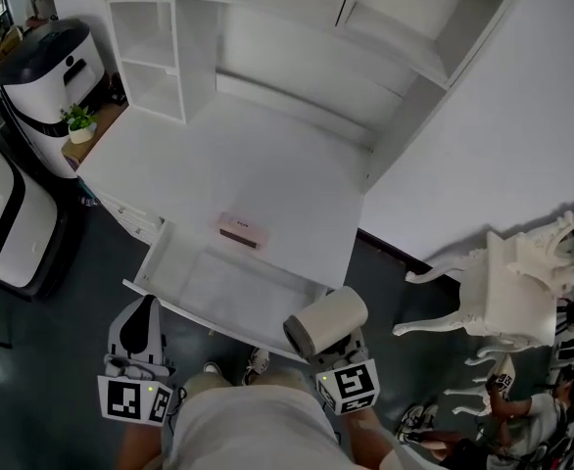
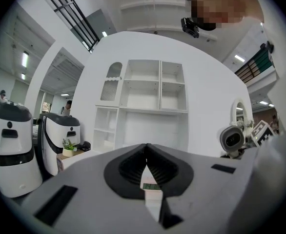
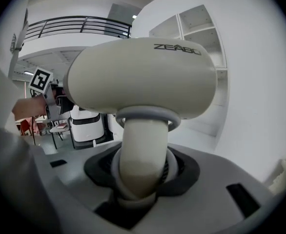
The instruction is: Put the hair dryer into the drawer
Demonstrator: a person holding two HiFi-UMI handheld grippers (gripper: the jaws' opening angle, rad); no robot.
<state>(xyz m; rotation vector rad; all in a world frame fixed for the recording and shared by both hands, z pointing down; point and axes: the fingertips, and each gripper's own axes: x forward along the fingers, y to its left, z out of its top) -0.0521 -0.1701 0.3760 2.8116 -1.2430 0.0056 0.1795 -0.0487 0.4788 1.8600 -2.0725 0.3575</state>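
While aloft, hair dryer between right tongs

Light: bright and even, ceiling strip lamps glowing in the left gripper view
Glare: white desk top pretty much washes out
Shadows: soft, only the floor goes dark
Edges: both gripper views fisheye-bent, black corners
Focus: hair dryer lettering crisp, foreground nearest the lens mushy
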